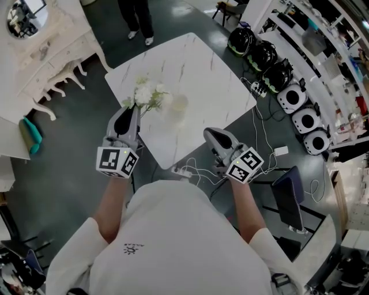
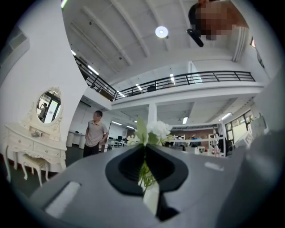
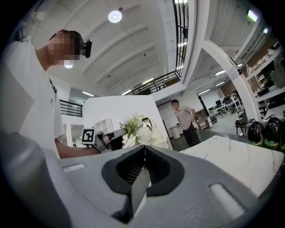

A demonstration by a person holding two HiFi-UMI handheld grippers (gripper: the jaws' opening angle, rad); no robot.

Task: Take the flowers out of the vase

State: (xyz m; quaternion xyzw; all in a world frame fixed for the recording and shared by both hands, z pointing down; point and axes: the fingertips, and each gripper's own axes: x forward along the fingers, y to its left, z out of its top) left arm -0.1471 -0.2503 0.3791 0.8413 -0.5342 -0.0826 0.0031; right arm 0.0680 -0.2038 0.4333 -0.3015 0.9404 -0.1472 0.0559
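Here, the left gripper [image 1: 134, 109] is pinched tight on the thin green stems of the flowers [image 1: 149, 95], and its own view shows the stems running down between the pressed jaws with the white blooms [image 2: 156, 130] and leaves rising just above the tips. In the head view the bunch sits over the near left part of the white marble table [image 1: 196, 69], just beside a pale vase [image 1: 179, 105] that stands on the tabletop to the right of the blooms. Whether the stem ends are clear of the vase cannot be told from that view.

The right gripper [image 1: 209, 132] hangs over the near edge of the table, well apart from the vase, with its jaws pressed together on nothing [image 3: 143, 149]. Its view looks across at the left gripper [image 3: 104, 140] holding the flowers [image 3: 136, 127] up.

A person [image 1: 137, 17] stands beyond the far side of the table. A white dressing table [image 1: 52, 46] is off to the left, and a row of helmets [image 1: 262, 55] lies on the floor to the right.
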